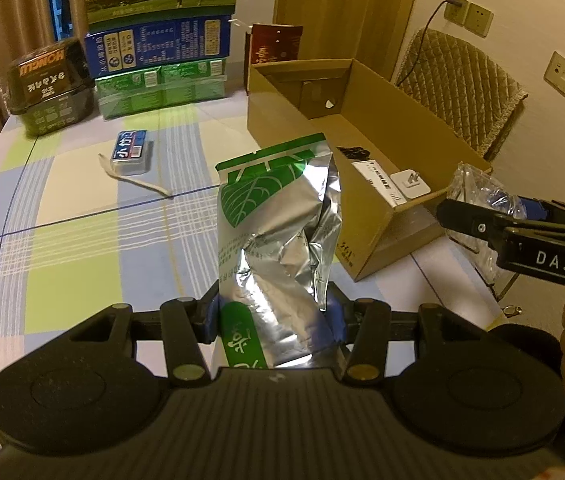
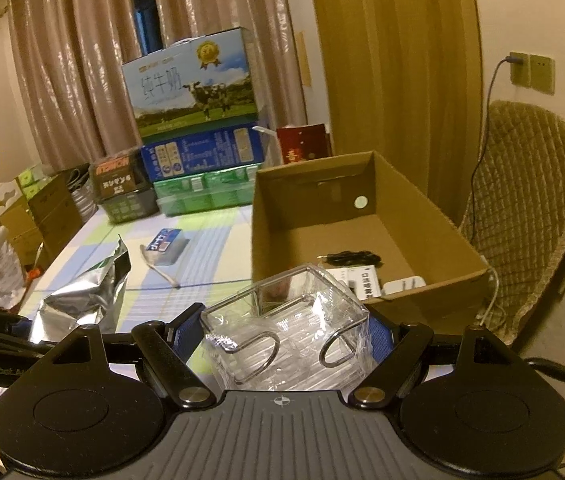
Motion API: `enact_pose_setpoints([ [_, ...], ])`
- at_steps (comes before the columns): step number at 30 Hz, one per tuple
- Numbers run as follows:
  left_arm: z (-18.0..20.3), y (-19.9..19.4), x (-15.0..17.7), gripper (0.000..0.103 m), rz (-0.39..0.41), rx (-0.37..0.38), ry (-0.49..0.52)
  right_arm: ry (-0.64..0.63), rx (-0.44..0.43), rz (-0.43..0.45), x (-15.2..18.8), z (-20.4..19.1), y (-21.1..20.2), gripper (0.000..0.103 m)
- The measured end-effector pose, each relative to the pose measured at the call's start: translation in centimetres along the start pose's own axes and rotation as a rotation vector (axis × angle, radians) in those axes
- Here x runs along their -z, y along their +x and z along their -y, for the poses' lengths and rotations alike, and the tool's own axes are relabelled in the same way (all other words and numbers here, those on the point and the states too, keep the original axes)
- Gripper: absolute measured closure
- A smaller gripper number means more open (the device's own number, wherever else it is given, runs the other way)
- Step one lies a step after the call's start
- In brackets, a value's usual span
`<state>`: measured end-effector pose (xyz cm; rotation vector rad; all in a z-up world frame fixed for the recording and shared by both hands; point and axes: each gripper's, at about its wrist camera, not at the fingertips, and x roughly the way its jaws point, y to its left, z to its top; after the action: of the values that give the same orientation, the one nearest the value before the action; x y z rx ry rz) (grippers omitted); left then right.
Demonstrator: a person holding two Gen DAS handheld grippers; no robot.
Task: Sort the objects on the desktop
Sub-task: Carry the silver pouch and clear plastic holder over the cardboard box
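Left jaws: closed on the lower part of a silver-and-green foil pouch [image 1: 278, 236], which is clamped between the blue pads of the left gripper [image 1: 275, 316] and held upright above the table.
Right jaws: closed on a clear plastic box [image 2: 286, 332] with wire clips, which is pinched between the blue pads of the right gripper [image 2: 282, 338].
Foil pouch: crumpled, its green leaf-printed top is seen just left of the cardboard box [image 1: 382, 128]; in the right wrist view it is seen at lower left [image 2: 86, 300].
Clear plastic box: held at the near corner of the cardboard box, over its near rim [image 2: 434, 286].
Cardboard box: open-topped, set on the right part of the table; a black cable [image 2: 350, 258], a white printed carton [image 2: 356, 280] and a white charger plug [image 1: 410, 184] are seen lying inside.
Table: covered with a checked cloth [image 1: 82, 208] in blue, green and white.
Small blue packet: [image 1: 130, 152] lying on the cloth, well apart from both grippers, with a pale stick-like item [image 1: 138, 180] beside it.
Background: stacked milk cartons [image 2: 198, 120] are seen at the far edge, before a curtain.
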<state>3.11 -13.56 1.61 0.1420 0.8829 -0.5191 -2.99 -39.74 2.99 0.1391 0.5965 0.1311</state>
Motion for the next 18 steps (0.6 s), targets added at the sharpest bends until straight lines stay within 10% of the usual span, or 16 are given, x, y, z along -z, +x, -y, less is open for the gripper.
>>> enact_pose_setpoints([
  [18,4.0,0.6,-2.6,0.058,0.013,0.062,0.034,-0.005,0.067,0.021,-1.4,4.1,-1.0,0.025],
])
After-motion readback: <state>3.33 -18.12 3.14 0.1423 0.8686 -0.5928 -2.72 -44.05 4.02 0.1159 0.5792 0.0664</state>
